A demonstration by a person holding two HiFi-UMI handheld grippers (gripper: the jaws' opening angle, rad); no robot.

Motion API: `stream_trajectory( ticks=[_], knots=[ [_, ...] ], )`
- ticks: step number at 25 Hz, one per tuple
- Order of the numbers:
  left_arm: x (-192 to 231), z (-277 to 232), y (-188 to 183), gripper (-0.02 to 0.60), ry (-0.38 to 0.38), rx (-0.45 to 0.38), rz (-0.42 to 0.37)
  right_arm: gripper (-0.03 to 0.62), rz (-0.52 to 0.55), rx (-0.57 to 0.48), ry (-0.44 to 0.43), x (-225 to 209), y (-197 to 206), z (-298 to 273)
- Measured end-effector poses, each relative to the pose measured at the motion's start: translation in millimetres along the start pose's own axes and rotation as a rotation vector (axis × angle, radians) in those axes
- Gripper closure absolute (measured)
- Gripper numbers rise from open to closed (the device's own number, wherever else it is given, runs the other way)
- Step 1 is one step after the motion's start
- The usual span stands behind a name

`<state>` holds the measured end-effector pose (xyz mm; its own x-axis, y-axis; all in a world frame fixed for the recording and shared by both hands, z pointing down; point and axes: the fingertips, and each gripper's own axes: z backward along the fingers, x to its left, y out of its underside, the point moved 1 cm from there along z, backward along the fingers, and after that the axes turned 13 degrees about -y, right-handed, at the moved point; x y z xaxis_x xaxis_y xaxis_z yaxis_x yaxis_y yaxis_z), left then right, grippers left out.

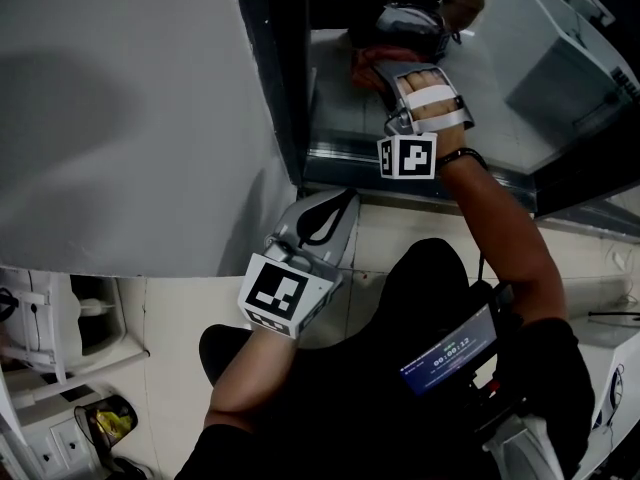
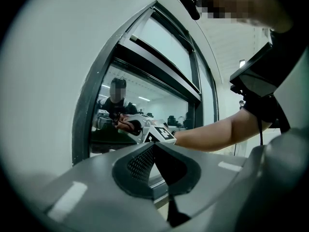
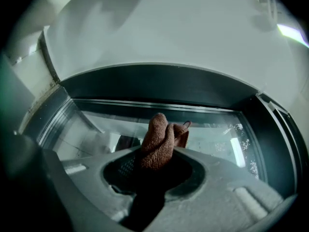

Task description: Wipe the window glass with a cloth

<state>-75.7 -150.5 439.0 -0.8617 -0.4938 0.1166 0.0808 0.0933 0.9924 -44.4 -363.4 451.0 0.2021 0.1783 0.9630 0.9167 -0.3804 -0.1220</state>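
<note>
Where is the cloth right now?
The cloth is clamped in the right gripper, upper right in the head view, up at the window glass.

Lower part of the cloth (image 3: 161, 141) is buried between the right tongs (image 3: 159, 159), which are clamped on it. In the head view, the body of those tongs covers most of it. The window glass (image 1: 340, 108) beyond the tongs is cut off by that view's top edge.
</note>
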Motion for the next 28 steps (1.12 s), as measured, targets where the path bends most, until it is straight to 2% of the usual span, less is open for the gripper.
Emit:
stream_trajectory(
  ticks=[13,19,28],
  knots=[
    [1,-9,9,0.565,0.014,0.005,0.014,0.520,-0.032,-0.019,-0.052,40,-10,-13],
    [-3,-10,7,0.565,0.033,0.008,0.006,0.520,-0.032,-0.030,-0.115,56,-12,-17],
    [-6,-11,6,0.565,0.045,0.010,0.024,0.520,-0.072,-0.073,-0.268,51,-17,-11]
  ],
)
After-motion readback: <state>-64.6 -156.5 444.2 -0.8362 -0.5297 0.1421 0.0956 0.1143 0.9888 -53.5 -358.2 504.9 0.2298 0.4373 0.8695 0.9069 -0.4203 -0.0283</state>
